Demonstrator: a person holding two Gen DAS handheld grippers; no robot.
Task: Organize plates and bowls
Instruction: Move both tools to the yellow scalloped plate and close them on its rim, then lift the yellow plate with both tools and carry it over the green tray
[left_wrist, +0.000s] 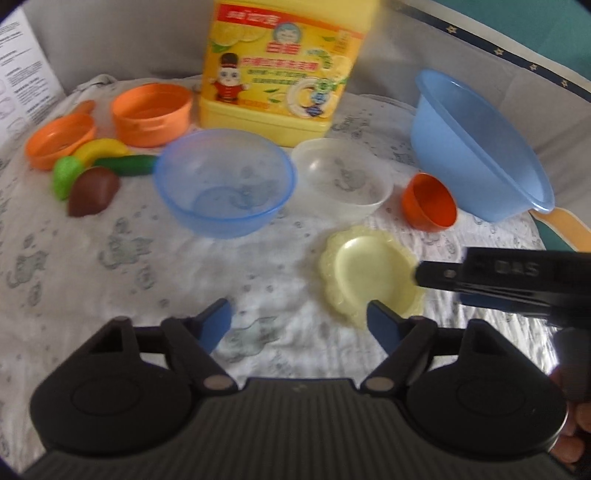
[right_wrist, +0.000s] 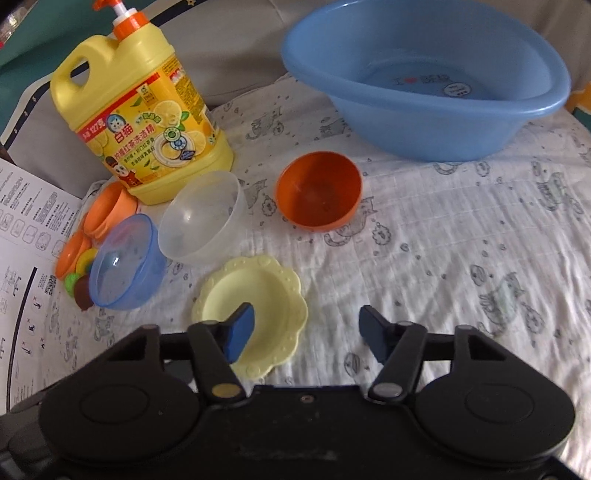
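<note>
A pale yellow scalloped plate (right_wrist: 266, 291) lies on the printed cloth. My right gripper (right_wrist: 306, 332) is open, with its left finger over the plate's dish, its right finger outside the rim, and the pads not pressing. In the left wrist view that plate (left_wrist: 365, 269) lies right of centre, and a black finger (left_wrist: 436, 275) of the right gripper reaches its right rim. My left gripper (left_wrist: 299, 323) is open and empty over bare cloth, just left of the plate. Behind stand a blue bowl (left_wrist: 225, 181), a clear bowl (left_wrist: 343, 181) and a small orange bowl (left_wrist: 430, 203).
A large blue basin (right_wrist: 424, 85) sits at the back right, tilted on the cloth. A yellow detergent jug (right_wrist: 147, 122) stands at the back. Two orange cups (left_wrist: 151, 114) and toy foods (left_wrist: 92, 192) lie at the left, beside a printed sheet (right_wrist: 26, 240).
</note>
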